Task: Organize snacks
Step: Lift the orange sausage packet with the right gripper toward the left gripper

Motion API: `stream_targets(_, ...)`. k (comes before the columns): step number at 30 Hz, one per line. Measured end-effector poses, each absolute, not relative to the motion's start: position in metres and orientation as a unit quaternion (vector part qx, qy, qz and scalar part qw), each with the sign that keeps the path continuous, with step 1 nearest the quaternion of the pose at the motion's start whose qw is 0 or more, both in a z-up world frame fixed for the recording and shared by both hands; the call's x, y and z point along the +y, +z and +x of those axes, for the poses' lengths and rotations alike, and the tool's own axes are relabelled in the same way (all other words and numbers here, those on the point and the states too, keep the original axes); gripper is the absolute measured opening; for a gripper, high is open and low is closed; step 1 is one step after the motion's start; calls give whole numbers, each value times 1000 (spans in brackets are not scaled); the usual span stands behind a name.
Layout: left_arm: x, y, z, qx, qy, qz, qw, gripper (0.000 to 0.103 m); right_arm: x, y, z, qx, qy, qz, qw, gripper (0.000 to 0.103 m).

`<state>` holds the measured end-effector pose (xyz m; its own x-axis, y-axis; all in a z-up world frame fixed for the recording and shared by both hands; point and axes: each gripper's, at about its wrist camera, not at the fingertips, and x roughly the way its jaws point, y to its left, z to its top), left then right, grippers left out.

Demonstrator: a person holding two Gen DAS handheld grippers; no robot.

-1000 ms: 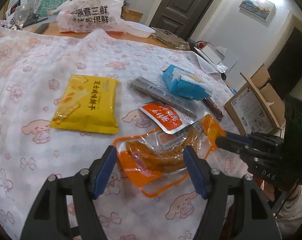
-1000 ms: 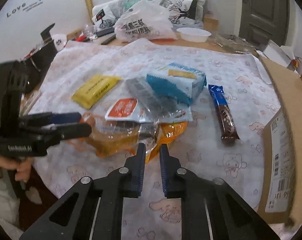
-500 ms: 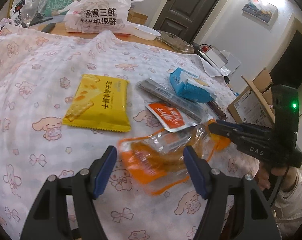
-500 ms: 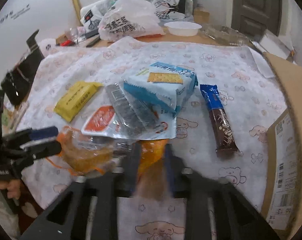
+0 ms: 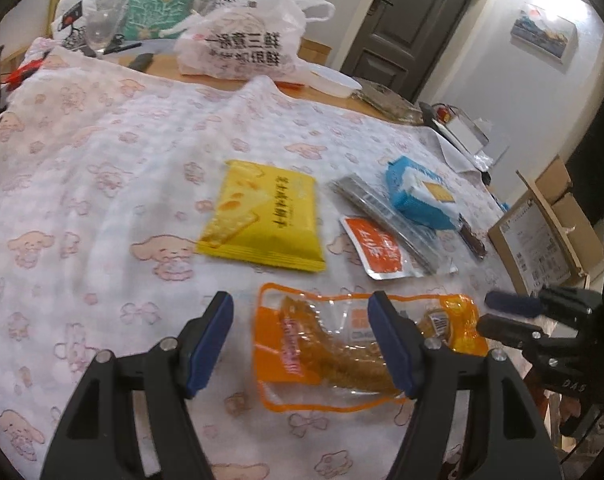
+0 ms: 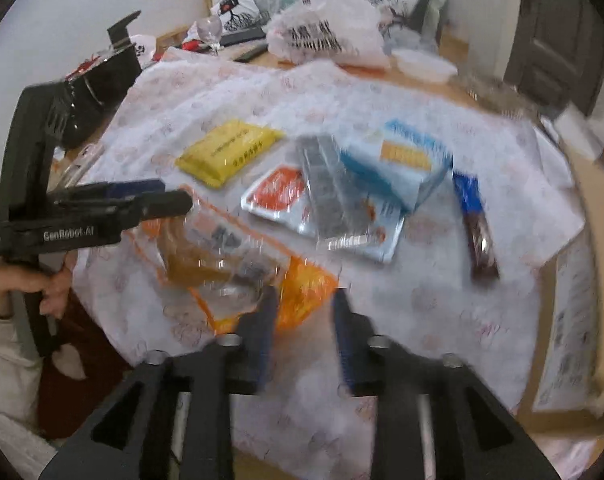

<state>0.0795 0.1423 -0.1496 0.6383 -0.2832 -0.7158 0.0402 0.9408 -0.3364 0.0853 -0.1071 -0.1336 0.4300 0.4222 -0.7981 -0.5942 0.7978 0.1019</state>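
Cartoon-print tablecloth holds scattered snacks. Orange packet lies flat between both grippers — left gripper spread, empty; right gripper opening, releasing it. Next likely: regrasp toward cardboard box.

Cracker pack left of sauce pouch, jerky bag in front, all on cloth

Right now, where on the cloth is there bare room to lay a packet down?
Bare cloth lies left of the yellow cracker pack, and between it and the white plastic bag. It is crowded at right: orange pouch, red sachet, blue cracker box and cardboard box.
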Motion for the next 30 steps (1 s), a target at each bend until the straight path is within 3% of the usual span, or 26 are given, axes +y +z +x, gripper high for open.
stream_targets(2, 146, -148, 77, 412, -89, -148, 895, 67, -101, -131, 92, 435, 322, -100, 835, 40)
stream_targets(8, 148, -148, 70, 411, -106, -155, 892, 67, -75, -150, 118, 441, 392, -116, 799, 41)
stream_targets(14, 146, -148, 68, 412, -111, -158, 890, 67, -81, -152, 110, 458, 445, -88, 765, 54)
stream_targets(22, 145, -151, 69, 419, -111, -156, 887, 67, -60, -155, 84, 459, 490, -130, 729, 76)
stream_targets(28, 149, -154, 68, 422, -108, -161, 886, 67, -38, -161, 67, 429, 474, -208, 740, 75)
stream_targets(30, 148, -154, 68, 422, -109, -160, 886, 67, -34, -162, 63, 413, 454, -230, 755, 63)
